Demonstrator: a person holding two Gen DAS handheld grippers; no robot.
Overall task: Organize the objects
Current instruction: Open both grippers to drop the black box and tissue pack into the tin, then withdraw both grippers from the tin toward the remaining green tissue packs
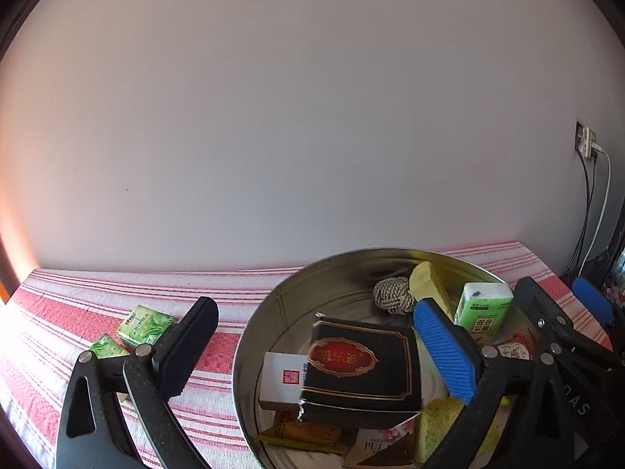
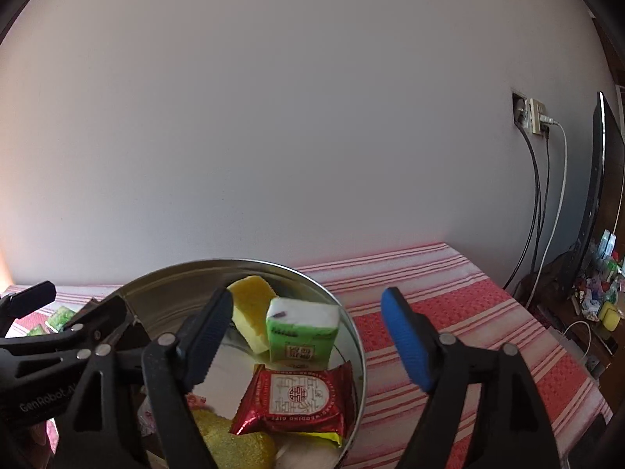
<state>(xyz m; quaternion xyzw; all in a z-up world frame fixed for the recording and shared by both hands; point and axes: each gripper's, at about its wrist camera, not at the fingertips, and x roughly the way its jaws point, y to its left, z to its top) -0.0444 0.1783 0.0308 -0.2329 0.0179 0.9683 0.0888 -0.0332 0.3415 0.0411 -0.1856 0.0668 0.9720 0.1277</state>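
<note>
A plain pale wall (image 1: 297, 125) backs a table covered by a woven cloth (image 1: 218, 297) of red and white stripes; at the right a wall socket (image 2: 534, 116) feeds dark and white cables that hang to the floor. On the cloth stands a round, shallow metal tin (image 1: 281, 297) with a reflective inner wall, and most of the objects lie inside it. In the left wrist view, a black rectangular box (image 1: 361, 367) with gold borders and a red oval emblem lies tilted on top of a small white box (image 1: 283, 381) with a red seal. Toward the far wall of the tin are a knotted rope ball (image 1: 392, 296), a yellow foam wedge (image 1: 427, 285) and a green-and-white tissue pack (image 1: 484, 308) standing upright beside it. A coarse yellow sponge (image 1: 435, 426) lies at the near rim. In the right wrist view, a crinkled red foil packet (image 2: 297, 398) lies flat just in front of the tissue pack. Two green tea packets (image 1: 146, 324) rest on the cloth outside the tin, to its left. The left gripper (image 1: 312, 351) is spread wide and holds nothing, the black box lying between its ribbed fingers. The right gripper (image 2: 312, 344) likewise stands wide apart and empty, straddling the tin's right rim.
</note>
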